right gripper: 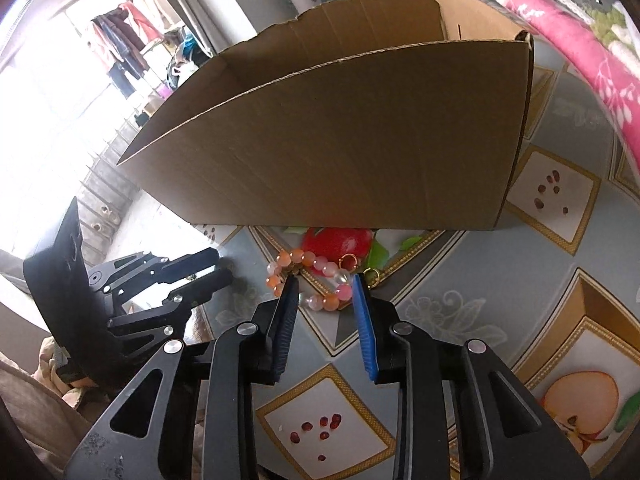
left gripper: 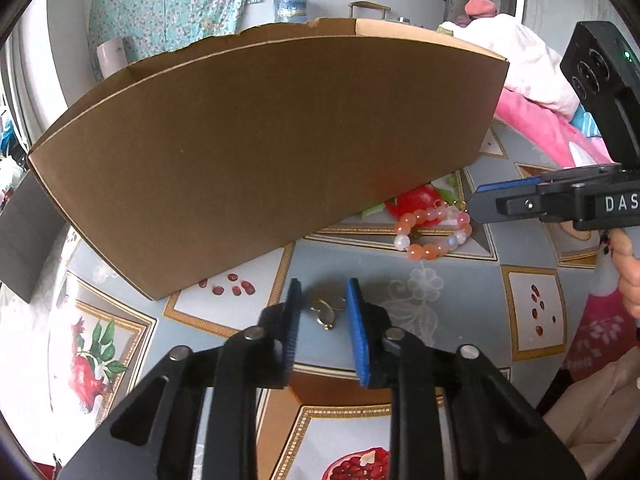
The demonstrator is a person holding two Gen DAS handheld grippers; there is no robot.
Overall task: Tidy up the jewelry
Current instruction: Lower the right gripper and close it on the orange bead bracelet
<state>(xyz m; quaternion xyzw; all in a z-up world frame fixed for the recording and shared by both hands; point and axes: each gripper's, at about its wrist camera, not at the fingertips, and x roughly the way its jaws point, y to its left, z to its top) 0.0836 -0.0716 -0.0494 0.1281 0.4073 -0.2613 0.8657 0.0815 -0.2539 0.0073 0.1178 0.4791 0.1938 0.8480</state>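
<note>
The left gripper (left gripper: pixel 325 292) has narrow jaws on each side of a small gold ring (left gripper: pixel 326 312) on the table (left gripper: pixel 452 344), not pressing it that I can see, so the thin ring could slip out or get pushed away if the jaws shut too high. The right gripper (right gripper: pixel 325 285) has narrow jaws around part of the bead bracelet (right gripper: pixel 316 276) beside the box (right gripper: pixel 340 152), and the round beads could roll free. Only the left view shows the ring clearly; only the right view shows inside the box.
</note>
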